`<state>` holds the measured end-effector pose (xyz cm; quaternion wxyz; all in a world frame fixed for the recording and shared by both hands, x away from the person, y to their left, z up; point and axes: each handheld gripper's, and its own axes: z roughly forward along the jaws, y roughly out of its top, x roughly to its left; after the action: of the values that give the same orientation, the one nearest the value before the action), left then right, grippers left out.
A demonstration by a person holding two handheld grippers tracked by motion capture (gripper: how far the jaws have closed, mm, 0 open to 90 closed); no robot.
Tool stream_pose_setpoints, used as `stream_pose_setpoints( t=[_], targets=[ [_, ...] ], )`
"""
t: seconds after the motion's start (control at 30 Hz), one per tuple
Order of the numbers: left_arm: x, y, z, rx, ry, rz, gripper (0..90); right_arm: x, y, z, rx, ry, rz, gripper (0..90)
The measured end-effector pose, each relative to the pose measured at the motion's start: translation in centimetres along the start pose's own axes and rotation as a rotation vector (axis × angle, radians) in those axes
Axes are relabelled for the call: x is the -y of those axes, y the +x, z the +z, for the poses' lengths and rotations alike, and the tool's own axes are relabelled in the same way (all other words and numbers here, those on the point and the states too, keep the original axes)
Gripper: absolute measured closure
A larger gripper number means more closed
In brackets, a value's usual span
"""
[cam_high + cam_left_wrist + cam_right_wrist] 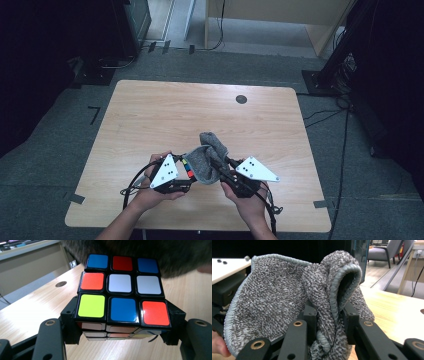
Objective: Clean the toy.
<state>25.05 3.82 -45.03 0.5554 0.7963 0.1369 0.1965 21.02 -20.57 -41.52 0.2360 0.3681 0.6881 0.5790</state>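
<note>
A scrambled puzzle cube with blue, red, orange, white and yellow stickers is clamped between the jaws of my left gripper. In the high view the cube peeks out beside the left gripper, above the near part of the table. A grey terry cloth is bunched between the jaws of my right gripper, shut on a fold of it. Seen from above, the cloth hangs from the right gripper and lies against the cube's far side.
The wooden table has a round dark grommet near its far edge. Black cables trail from both grippers at the near edge. Dark stands and cables sit on the floor around the table.
</note>
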Motion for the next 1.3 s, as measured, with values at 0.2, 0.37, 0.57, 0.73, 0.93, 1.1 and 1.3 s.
stream_pose_setpoints(
  t=[0.2, 0.37, 0.57, 0.73, 0.93, 1.1, 1.3],
  targets=[
    [-0.5, 0.4, -1.1, 0.035, -0.074, -0.034, 33.6, 1.7, -0.8, 1.0, 0.017, 0.049, 0.073, 72.2],
    [-0.6, 1.1, -1.4, 0.034, -0.113, -0.084, 33.6, 2.4, -1.4, 1.7, 0.020, 0.116, 0.081, 71.8],
    [0.0, 1.1, -0.9, -0.002, -0.053, -0.061, 33.6, 0.8, -1.3, 0.0, 0.057, 0.009, 0.076, 71.8],
    [-0.3, 0.5, -0.7, 0.016, -0.056, -0.036, 33.6, -0.4, 0.1, -0.8, 0.002, -0.073, 0.013, 71.7],
    [-0.5, 0.6, -1.2, 0.041, -0.091, -0.045, 33.5, 1.4, -0.3, 0.6, -0.006, -0.013, 0.081, 71.8],
    [-0.6, 1.0, -1.4, 0.023, -0.107, -0.059, 33.6, 2.0, -1.3, 1.1, 0.014, 0.052, 0.087, 71.7],
    [0.2, 0.7, -0.3, -0.013, -0.004, -0.010, 33.7, 0.2, -0.6, -0.3, -0.005, -0.056, 0.067, 71.6]
  ],
)
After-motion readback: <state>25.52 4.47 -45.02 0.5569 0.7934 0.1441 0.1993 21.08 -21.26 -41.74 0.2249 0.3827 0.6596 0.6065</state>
